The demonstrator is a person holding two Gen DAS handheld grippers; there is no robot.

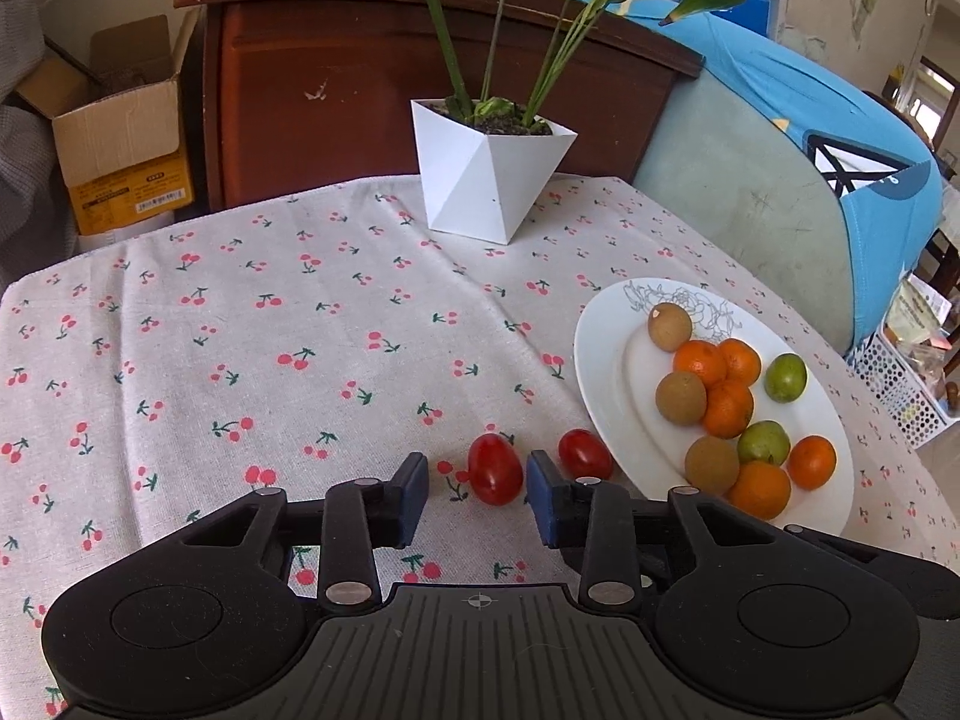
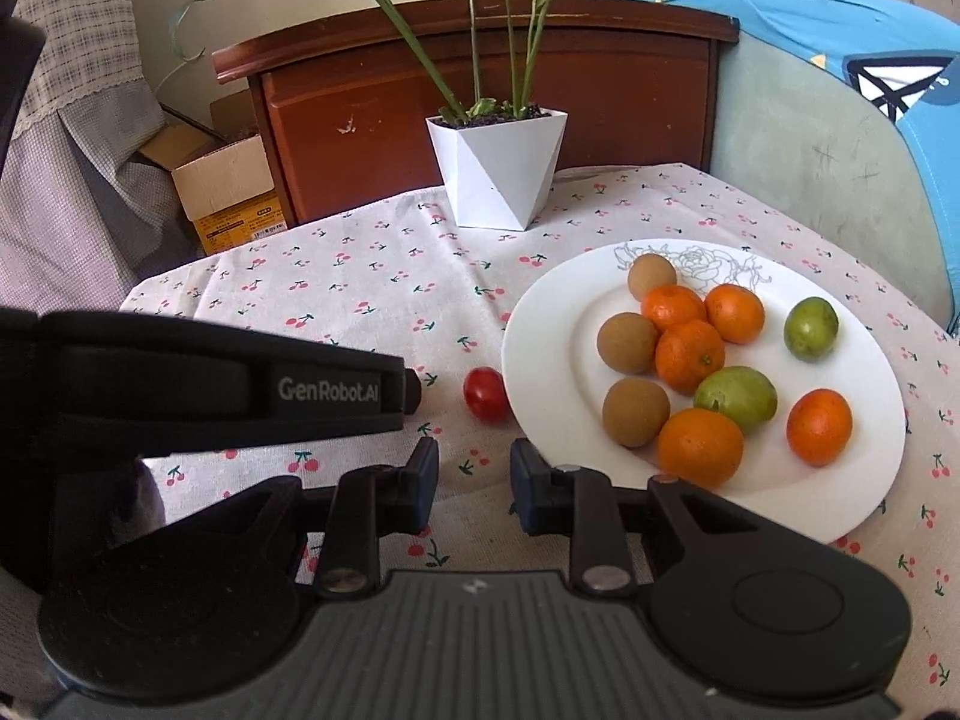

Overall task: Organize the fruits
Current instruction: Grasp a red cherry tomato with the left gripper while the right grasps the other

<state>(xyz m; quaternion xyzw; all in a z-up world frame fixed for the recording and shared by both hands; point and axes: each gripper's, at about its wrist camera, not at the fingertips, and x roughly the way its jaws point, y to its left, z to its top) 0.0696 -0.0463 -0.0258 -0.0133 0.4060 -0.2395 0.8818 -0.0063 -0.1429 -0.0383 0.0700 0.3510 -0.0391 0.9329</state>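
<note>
Fruit mostly sits on the white oval plate (image 1: 606,396), 2 red cherry tomatoes (image 1: 494,469) remain on cloth beside it; left gripper (image 1: 477,489) narrowly straddles 1 ungripped, right gripper (image 2: 474,483) narrow, empty.

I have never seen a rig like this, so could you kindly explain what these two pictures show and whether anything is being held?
A person carries a hand-held gripper in each hand, each with a camera looking along its two fingers. In the left view, the left hand-held gripper has a red tomato between its pads; whether they press it is unclear. A second tomato lies beside the white plate of oranges, brown fruits and green fruits. In the right view, the right hand-held gripper holds nothing. A potted plant stands on the cherry-print tablecloth.
</note>
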